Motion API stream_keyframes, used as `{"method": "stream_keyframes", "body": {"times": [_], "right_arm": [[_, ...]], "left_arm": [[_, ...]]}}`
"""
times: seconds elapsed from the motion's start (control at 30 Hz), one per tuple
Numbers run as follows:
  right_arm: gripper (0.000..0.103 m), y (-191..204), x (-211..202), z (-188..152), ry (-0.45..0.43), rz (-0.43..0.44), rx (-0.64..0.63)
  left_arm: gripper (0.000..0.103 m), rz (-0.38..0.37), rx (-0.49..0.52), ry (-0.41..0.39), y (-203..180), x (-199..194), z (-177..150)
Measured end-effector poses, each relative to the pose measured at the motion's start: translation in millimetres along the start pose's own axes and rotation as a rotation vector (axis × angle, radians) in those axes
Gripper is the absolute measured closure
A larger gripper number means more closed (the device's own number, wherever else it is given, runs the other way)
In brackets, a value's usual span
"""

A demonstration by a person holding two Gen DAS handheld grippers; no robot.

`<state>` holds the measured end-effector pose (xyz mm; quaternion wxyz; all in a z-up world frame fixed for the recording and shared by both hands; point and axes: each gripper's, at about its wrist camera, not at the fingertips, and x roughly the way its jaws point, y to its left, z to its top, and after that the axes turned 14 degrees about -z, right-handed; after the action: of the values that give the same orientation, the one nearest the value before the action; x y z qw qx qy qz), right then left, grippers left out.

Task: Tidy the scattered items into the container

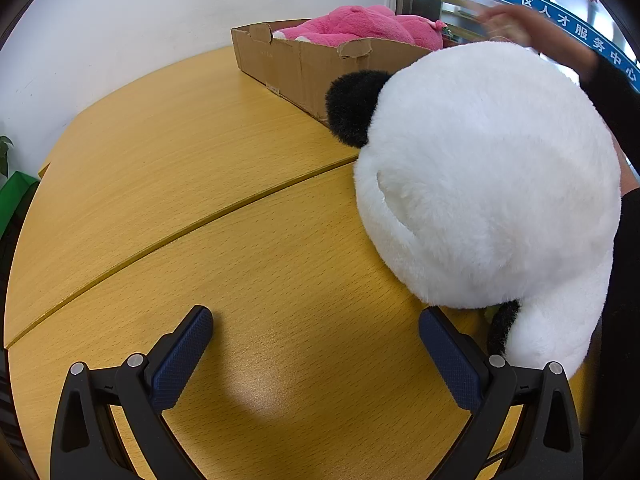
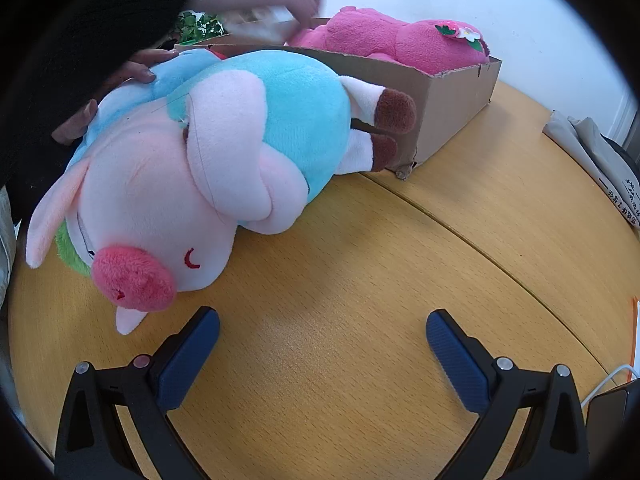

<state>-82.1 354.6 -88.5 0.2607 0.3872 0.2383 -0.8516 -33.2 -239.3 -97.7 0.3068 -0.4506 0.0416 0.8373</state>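
Left gripper (image 1: 316,334) low over the wooden table (image 1: 200,184), jaws spread wide with nothing between them, bare tabletop ahead. To its right, a white plush panda (image 1: 484,176) lying on the table, black ear (image 1: 354,108) turned toward the far left, a white limb trailing back toward the near right beside the right-hand blue pad. Farther off, a cardboard box (image 1: 304,68) with torn flaps, long axis running from far left toward near right, a pink plush toy (image 1: 360,26) lying inside. At far right, a blurred hand (image 1: 516,26) above the panda, black sleeve (image 1: 616,92) below it. Right gripper (image 2: 322,336) likewise wide open and empty above the table. On its left, a pink pig plush in blue (image 2: 224,152) lying on its side, snout near left, brown hooves far right touching the box wall (image 2: 448,108); long axis near left to far right. A hand (image 2: 136,70) resting on its back. Pink toy stretched along the box, flower at its right end.
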Motion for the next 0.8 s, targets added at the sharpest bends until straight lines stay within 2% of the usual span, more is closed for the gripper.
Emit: {"method": "stream_keyframes", "body": {"times": [0.8], "right_arm": [[0.0, -0.3, 0.3, 2.2, 0.001, 0.0, 0.0]], "left_arm": [[0.0, 0.0, 0.0, 0.0, -1.4, 0.0, -0.9]]}}
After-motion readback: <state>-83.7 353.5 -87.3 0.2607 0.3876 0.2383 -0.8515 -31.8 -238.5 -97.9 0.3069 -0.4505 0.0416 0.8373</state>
